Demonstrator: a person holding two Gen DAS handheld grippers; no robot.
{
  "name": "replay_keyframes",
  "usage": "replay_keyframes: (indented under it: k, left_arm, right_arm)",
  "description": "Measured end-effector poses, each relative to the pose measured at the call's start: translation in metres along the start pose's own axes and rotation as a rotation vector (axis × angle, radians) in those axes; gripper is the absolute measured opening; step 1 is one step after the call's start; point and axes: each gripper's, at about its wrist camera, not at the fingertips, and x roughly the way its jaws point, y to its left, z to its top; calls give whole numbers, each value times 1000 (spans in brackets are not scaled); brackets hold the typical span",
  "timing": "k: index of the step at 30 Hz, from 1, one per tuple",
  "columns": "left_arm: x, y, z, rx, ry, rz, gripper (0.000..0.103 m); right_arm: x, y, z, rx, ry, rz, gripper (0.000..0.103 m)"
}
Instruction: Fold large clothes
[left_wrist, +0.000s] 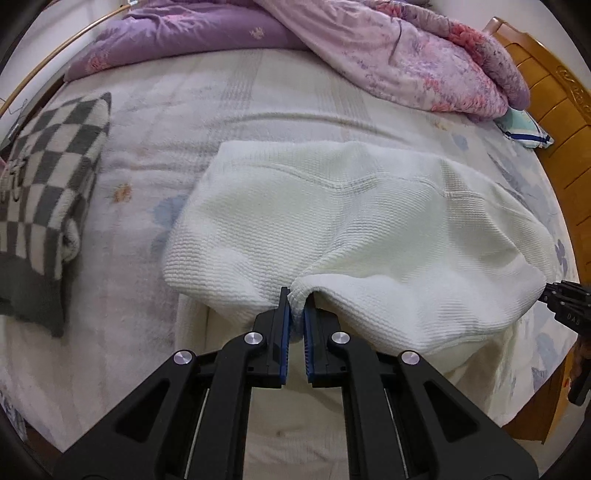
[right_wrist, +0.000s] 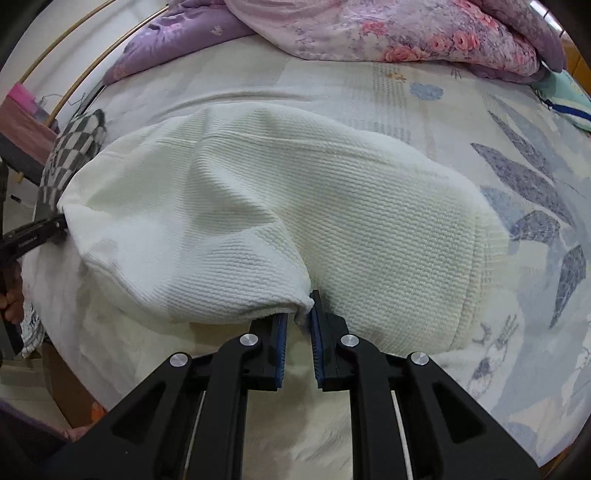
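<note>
Left gripper (left_wrist: 297, 303) pinching near edge of white knit garment (left_wrist: 351, 229), blue pads tight on bunched fold. Right gripper (right_wrist: 300, 312) clamped on same edge further along (its tip also peeks in at left camera's right margin). Garment lifted at front, rest spread on bed (left_wrist: 147, 155). Checkered blanket (left_wrist: 44, 173) left; floral quilt (left_wrist: 424, 55) heaped behind.

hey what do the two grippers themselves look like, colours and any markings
Both the left gripper and right gripper are matte black, angular linkage frames with cut-out slots and round silver pivot screws. Their fingers carry ribbed blue pads. Small pale lettering marks each one's side; it's too small to read.
</note>
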Motion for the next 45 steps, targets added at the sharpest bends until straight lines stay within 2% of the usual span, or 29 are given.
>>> replay_keyframes:
  k: [3,13,16,20,23,25,27,29,31,33,37,40,42,45]
  left_arm:
    - [-6,1,-16,-14,36,-13,6]
    - [-9,-4,-92,-21,225,-4,6]
    - [-5,-4,-102,-11,255,19,7]
    - [3,5,-104,-56,287,16,8]
    - [5,15,-106,-125,308,-17,16]
    - [1,26,-109,-184,328,-41,26]
    - [-2,41,-114,-249,343,-54,54]
    - [-8,61,-116,-349,357,-49,69]
    - [-13,78,-113,-443,346,-62,69]
    - [-13,94,-106,-529,315,-72,69]
    - [3,107,-84,-564,302,-82,69]
    - [23,107,-73,-538,333,-65,69]
    - [31,103,-71,-525,363,-64,69]
    - [31,91,-74,-547,405,-63,69]
  right_arm:
    - [0,-1,-15,17,38,3,11]
    - [-5,8,-74,71,203,43,11]
    - [0,10,-79,80,231,52,11]
    - [16,17,-80,82,280,35,13]
    - [20,15,-78,118,303,35,19]
    - [15,13,-77,145,288,56,22]
    - [7,9,-74,172,284,90,33]
    - [-1,4,-73,186,275,107,44]
    - [-8,-4,-73,210,261,124,48]
    - [-15,-17,-71,277,235,155,52]
    - [-18,-59,-68,454,196,163,54]
    - [-8,-88,-72,634,212,211,55]
    - [3,-101,-81,790,235,289,55]
    - [12,-106,-87,917,264,349,55]
